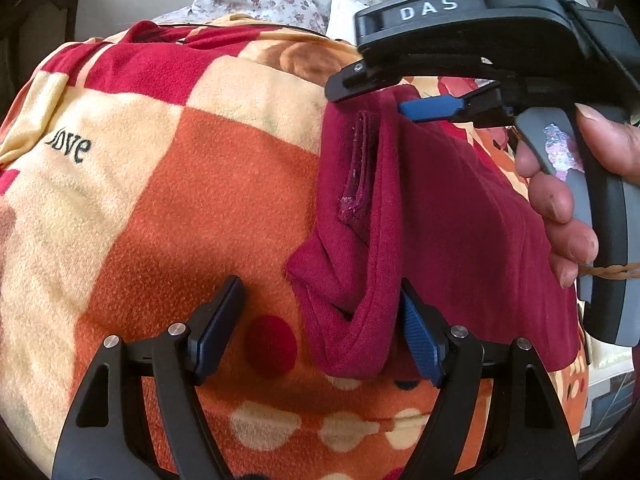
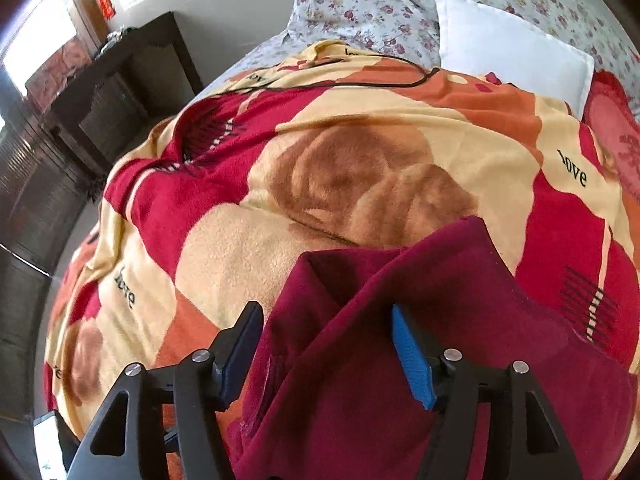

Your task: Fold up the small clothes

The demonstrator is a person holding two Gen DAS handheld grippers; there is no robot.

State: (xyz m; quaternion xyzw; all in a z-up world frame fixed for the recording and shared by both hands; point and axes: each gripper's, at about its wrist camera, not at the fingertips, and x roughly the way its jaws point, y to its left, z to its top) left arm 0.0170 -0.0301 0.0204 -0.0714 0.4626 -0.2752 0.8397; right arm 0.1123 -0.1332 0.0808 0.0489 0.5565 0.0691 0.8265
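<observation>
A maroon garment lies partly folded on the patterned blanket. My left gripper is open, its jaws wide apart, straddling the garment's near folded edge with a fold of cloth between the fingers. My right gripper shows at the top right of the left wrist view, held by a hand, over the garment's far edge. In the right wrist view the right gripper is open, with the maroon garment bunched between and under its blue pads.
The blanket covers a bed. A white pillow and floral sheet lie at the far end. A thin black cable runs across the blanket. Dark wooden furniture stands to the left.
</observation>
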